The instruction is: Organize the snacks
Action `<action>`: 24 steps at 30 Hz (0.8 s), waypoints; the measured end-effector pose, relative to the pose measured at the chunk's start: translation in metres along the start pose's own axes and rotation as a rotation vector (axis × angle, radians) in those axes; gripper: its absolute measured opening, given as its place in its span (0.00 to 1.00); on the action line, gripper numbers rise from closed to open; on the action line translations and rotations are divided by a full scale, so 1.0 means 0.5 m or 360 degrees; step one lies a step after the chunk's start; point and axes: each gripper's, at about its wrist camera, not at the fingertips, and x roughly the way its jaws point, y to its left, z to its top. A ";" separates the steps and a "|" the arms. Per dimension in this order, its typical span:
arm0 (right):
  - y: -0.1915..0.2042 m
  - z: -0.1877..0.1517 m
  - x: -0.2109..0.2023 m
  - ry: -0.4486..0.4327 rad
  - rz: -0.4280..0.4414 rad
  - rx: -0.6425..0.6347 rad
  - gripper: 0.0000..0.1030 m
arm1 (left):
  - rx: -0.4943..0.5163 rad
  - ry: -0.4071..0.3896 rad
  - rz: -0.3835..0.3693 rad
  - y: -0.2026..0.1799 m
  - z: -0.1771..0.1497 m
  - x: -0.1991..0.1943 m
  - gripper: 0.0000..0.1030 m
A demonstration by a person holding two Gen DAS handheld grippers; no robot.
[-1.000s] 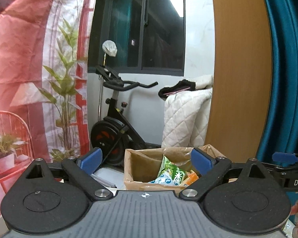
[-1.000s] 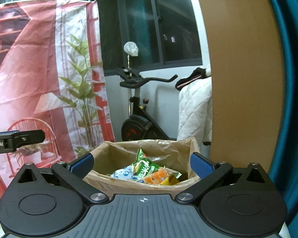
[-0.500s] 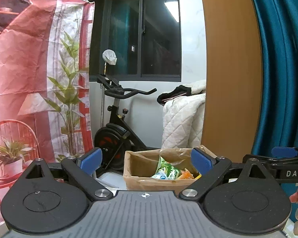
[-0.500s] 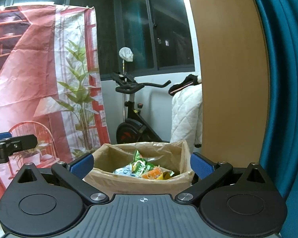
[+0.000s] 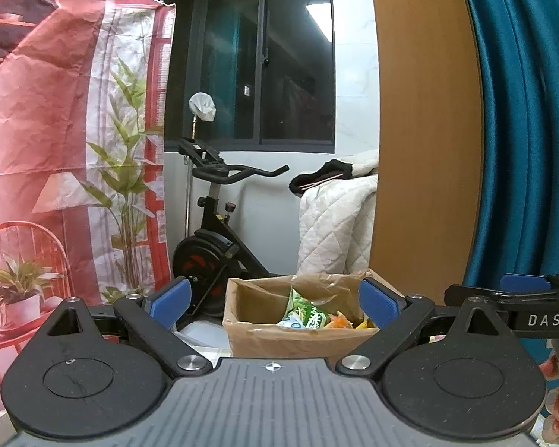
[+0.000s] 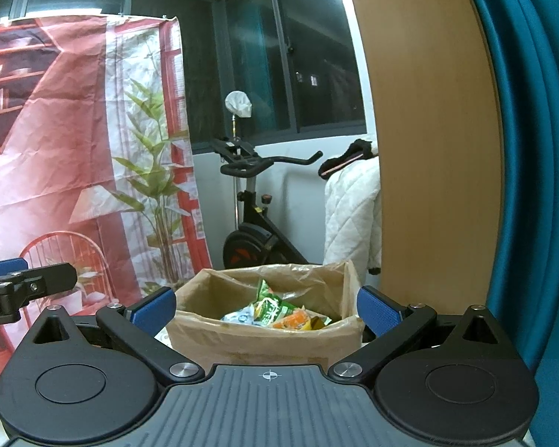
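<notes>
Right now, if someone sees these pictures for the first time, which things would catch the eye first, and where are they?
Probably the brown cardboard box low in the centre, open and holding bright snack packets, framed by the open, empty jaws of each gripper. Behind it a black exercise bike stands under the dark window. A large red printed backdrop with green plants fills the left side.

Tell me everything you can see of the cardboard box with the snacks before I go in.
The cardboard box is brown and open-topped, lined with a crinkled translucent bag. It stands upright ahead of both open claws, touching neither. Inside lie snack packets: a green one propped upright, a pale blue-white one, and orange and yellow ones. Behind it are an exercise bike and a white quilt. What it stands on is hidden.
</notes>
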 end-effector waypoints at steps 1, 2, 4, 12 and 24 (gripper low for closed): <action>0.000 0.000 0.001 0.0001 0.0002 0.0000 0.99 | 0.0002 0.0000 0.0007 0.000 0.000 -0.001 0.95; 0.000 0.000 0.001 0.0001 0.0002 0.0001 0.99 | 0.0004 -0.0001 0.0013 0.000 0.000 -0.001 0.95; 0.000 -0.001 0.001 0.0001 0.0002 0.0000 0.99 | 0.0004 0.0001 0.0020 0.000 -0.001 -0.001 0.95; 0.000 0.002 -0.003 0.0012 0.0005 -0.0006 0.99 | -0.0008 0.0008 0.0038 -0.001 -0.002 -0.005 0.95; -0.002 0.007 0.000 0.0009 0.0010 -0.0009 0.99 | -0.0021 0.0016 0.0048 -0.005 -0.001 -0.008 0.95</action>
